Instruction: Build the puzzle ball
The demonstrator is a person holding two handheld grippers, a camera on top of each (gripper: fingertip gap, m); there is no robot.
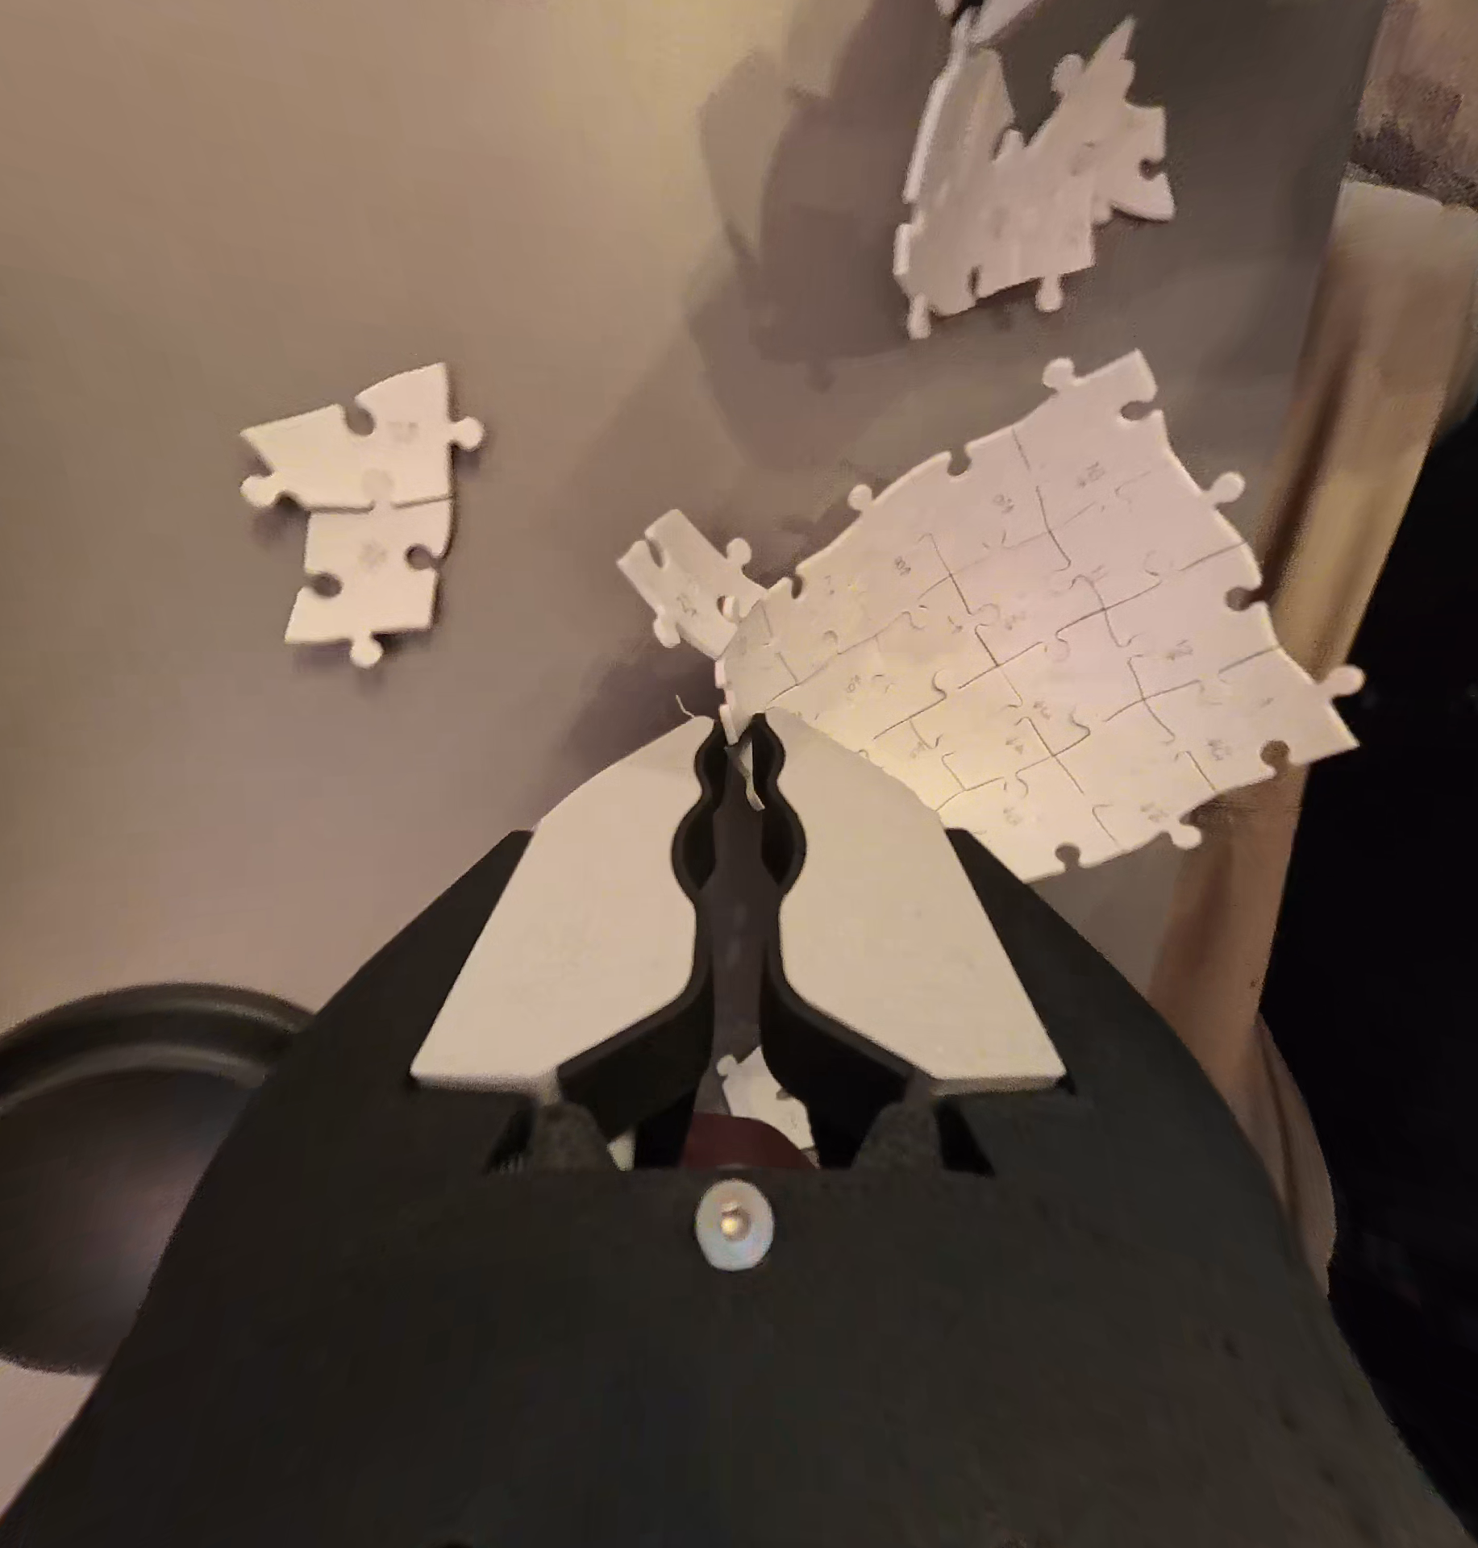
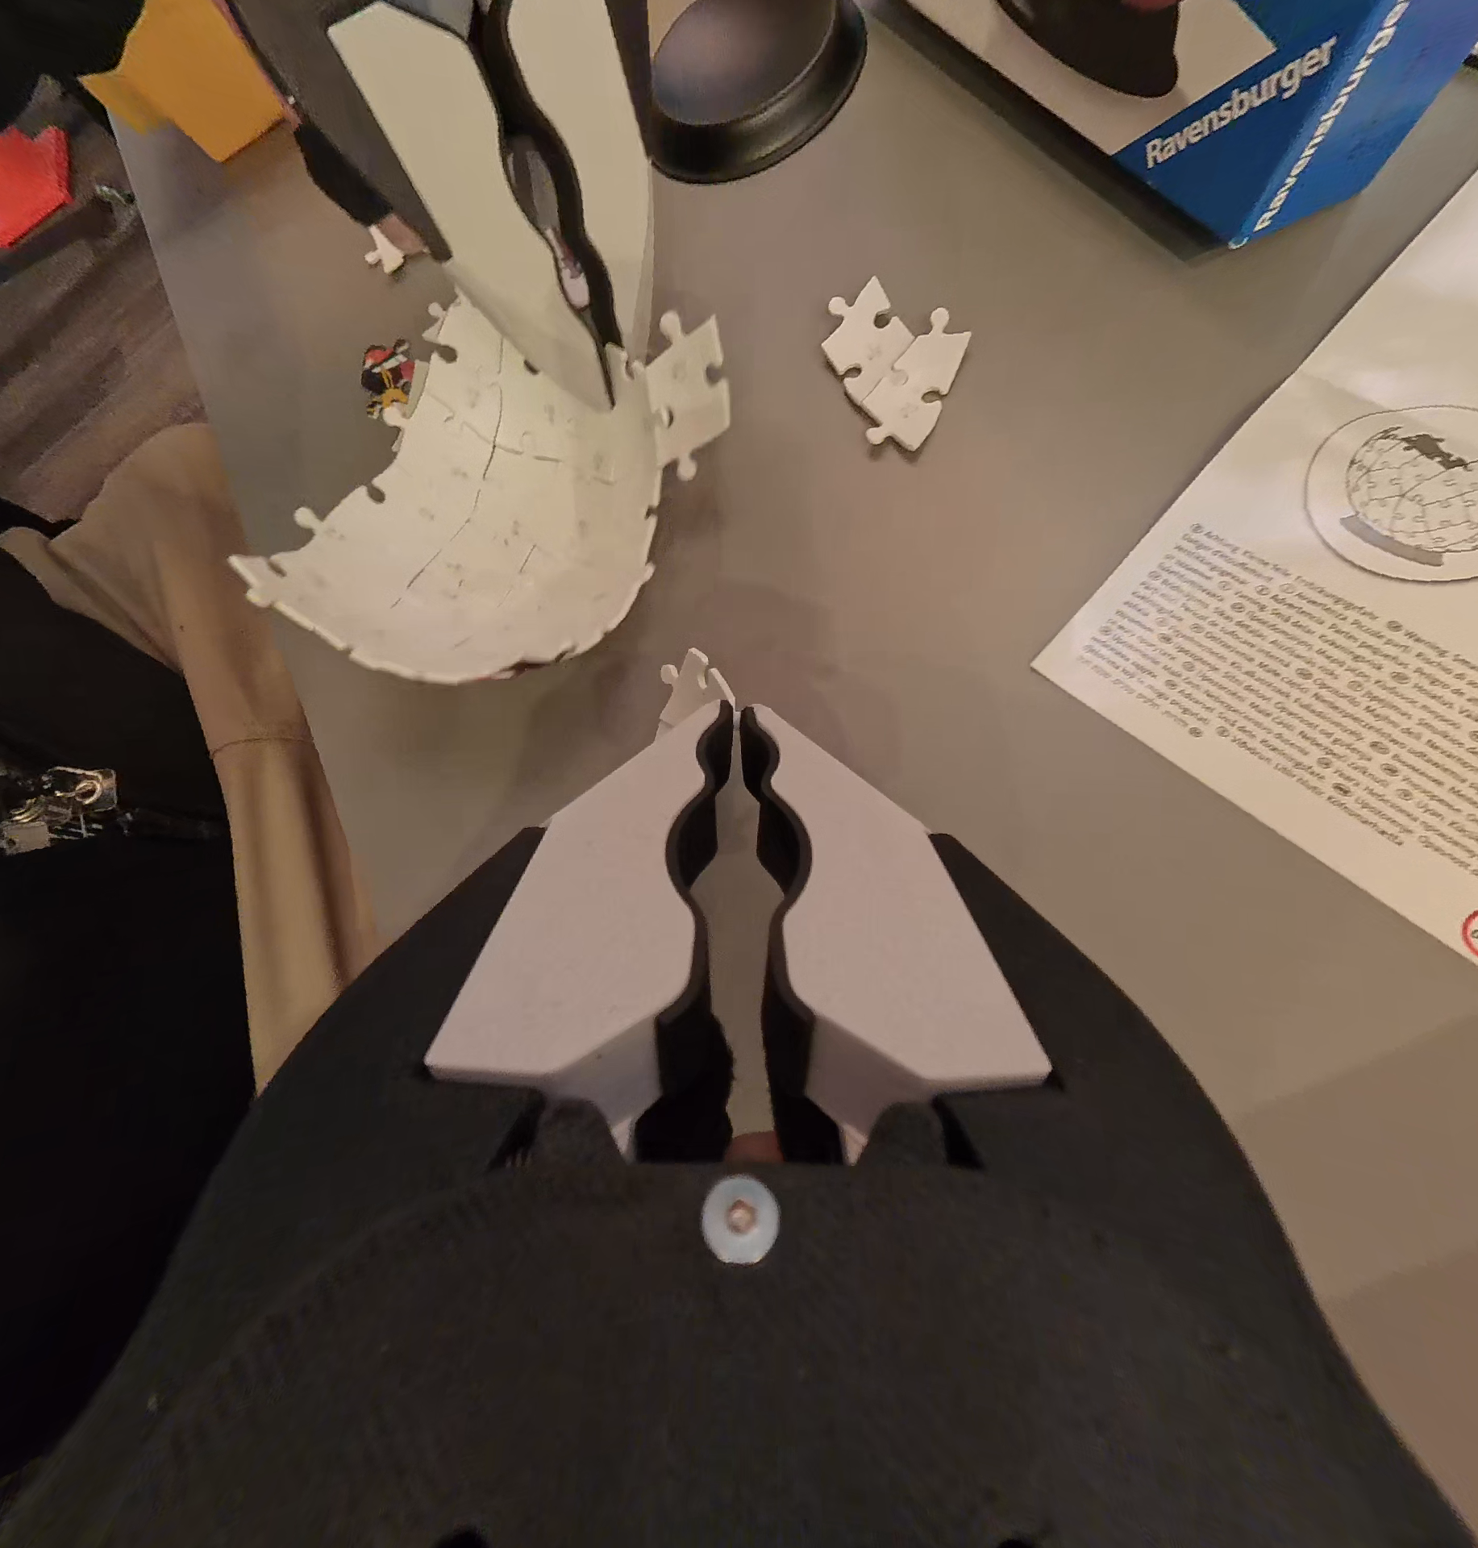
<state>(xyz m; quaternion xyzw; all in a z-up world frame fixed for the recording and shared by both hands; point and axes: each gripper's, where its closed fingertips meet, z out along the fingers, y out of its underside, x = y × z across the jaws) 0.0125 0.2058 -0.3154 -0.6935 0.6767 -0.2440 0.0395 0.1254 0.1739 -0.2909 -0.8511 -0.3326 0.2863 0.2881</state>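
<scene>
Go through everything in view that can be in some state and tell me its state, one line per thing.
Left gripper: shut on the curved shell's rim.
Curved shell: partly assembled, held tilted, white inner side showing.
Right gripper: shut on a single piece.
Single piece: pinched at the fingertips, not yet joined.
Small joined cluster: lying flat on the table, apart from the shell.
Blue box: whether open or shut cannot be told.

Bare grey table (image 2: 886, 586) ahead of my right gripper (image 2: 737, 712), twelve o'clock. Curved puzzle shell (image 2: 484, 536) and my left gripper (image 2: 610, 368) block eleven. Three-piece cluster (image 2: 899, 373) at one; instruction sheet (image 2: 1305, 670) fills two to three.
</scene>
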